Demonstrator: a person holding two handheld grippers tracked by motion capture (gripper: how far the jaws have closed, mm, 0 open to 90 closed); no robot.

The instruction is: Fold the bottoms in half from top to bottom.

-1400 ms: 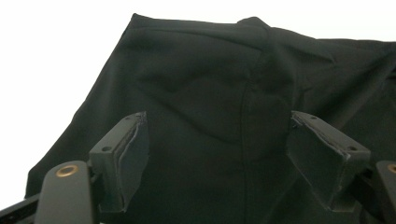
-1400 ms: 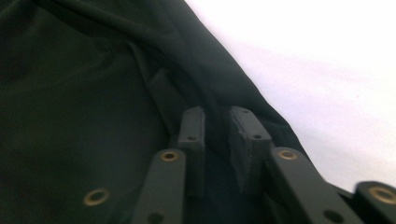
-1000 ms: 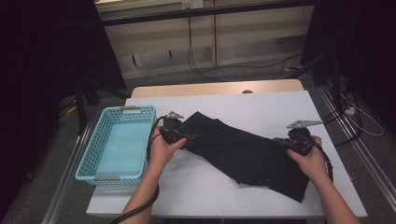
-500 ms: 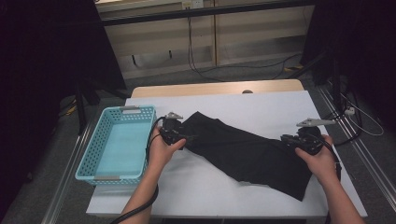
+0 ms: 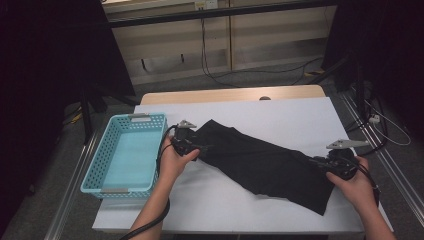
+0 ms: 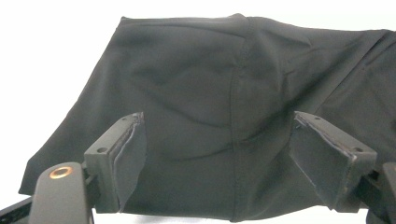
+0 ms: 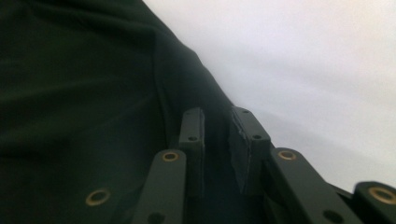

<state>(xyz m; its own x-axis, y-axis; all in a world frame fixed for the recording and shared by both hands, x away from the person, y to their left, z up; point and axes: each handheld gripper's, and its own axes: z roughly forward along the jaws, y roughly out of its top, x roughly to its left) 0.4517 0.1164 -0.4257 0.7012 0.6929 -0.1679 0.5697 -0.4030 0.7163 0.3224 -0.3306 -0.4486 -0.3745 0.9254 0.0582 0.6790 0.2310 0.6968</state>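
A limp black fabric garment (image 5: 265, 165) lies diagonally across the white tabletop (image 5: 280, 112), probably light and floppy. The left gripper (image 6: 217, 154) gapes over its end; the right gripper (image 7: 217, 149), just opening, straddles an edge fold unpinched. Seams look best to grip.

From my station, the high view looks forward and down over the whole table (image 5: 280, 107). The left gripper view sits close to the black cloth (image 6: 224, 116), facing along it. The right gripper view looks low across the same cloth's edge.
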